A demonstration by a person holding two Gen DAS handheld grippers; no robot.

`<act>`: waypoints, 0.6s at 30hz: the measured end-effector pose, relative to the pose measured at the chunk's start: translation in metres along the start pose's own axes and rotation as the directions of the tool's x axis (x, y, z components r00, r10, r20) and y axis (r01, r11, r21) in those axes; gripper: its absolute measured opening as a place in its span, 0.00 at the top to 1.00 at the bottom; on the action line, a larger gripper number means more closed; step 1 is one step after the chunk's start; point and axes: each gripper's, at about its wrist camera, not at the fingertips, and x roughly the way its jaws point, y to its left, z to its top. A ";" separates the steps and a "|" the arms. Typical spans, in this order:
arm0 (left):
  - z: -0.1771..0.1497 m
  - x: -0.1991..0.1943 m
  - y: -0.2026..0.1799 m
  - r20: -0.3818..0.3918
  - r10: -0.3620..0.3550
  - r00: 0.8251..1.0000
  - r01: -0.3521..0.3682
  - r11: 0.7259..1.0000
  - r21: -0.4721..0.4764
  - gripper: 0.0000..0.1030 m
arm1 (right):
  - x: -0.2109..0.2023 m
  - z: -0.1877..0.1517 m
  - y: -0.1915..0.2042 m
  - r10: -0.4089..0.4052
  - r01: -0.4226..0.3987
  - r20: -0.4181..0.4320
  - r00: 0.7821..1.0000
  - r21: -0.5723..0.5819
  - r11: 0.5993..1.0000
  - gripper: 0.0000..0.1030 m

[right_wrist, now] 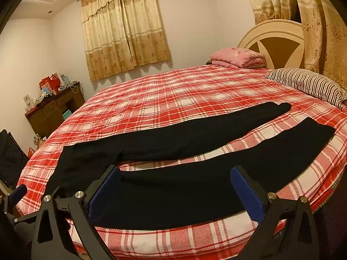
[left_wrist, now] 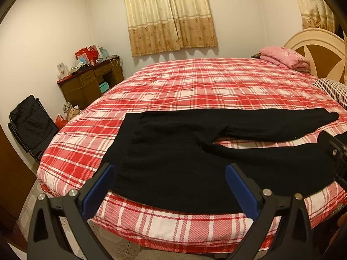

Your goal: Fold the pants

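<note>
Black knit pants (left_wrist: pixel 173 164), one pair, lie spread flat on the red-and-white plaid bed cover (left_wrist: pixel 195 86) along the near edge of the round bed. Their waistband end points toward the dark wooden desk (left_wrist: pixel 91 84) and their two legs run apart toward the cream and brown headboard (left_wrist: pixel 316 49), with a strip of plaid showing between them.

Two claws are in view. The left claw (left_wrist: pixel 170 186) hovers over the waist part of the pants near the bed edge, its two blue-padded fingers (left_wrist: pixel 99 190) set wide apart with nothing between them. The right claw (right_wrist: pixel 174 187) hovers over the nearer leg, likewise spread wide and holding nothing.

Beside the headboard sit one folded pink quilt (left_wrist: pixel 284 58) and one striped pillow (right_wrist: pixel 308 84). One patterned beige curtain (left_wrist: pixel 169 15) hangs on the wall behind the bed, and a second (right_wrist: pixel 321 21) hangs by the headboard. The desk carries red bags and boxes (left_wrist: pixel 86 54), and one black folding chair (left_wrist: pixel 30 123) stands near it.

The right wrist view shows both leg ends of the pants (right_wrist: pixel 216 151) and most of the pillow, which the left wrist view cuts off. The left wrist view shows the whole waistband and the chair in full; it also catches part of the right claw (left_wrist: pixel 338 158) at its right border, while the right wrist view catches a blue pad of the left claw (right_wrist: pixel 18 191) at its left border.
</note>
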 end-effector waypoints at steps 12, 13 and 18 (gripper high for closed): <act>0.000 0.001 0.000 -0.006 -0.005 1.000 0.005 1.000 -0.001 0.00 | 0.003 -0.001 0.002 0.000 0.000 -0.007 1.000 -0.001 1.000 0.01; 0.000 0.001 0.000 -0.006 -0.005 1.000 0.005 1.000 -0.001 0.00 | 0.003 -0.001 0.002 -0.001 0.001 -0.007 1.000 -0.001 1.000 0.01; 0.000 0.001 0.000 -0.007 -0.005 1.000 0.005 1.000 -0.001 0.00 | 0.003 -0.001 0.001 0.000 0.000 -0.008 1.000 -0.001 1.000 0.01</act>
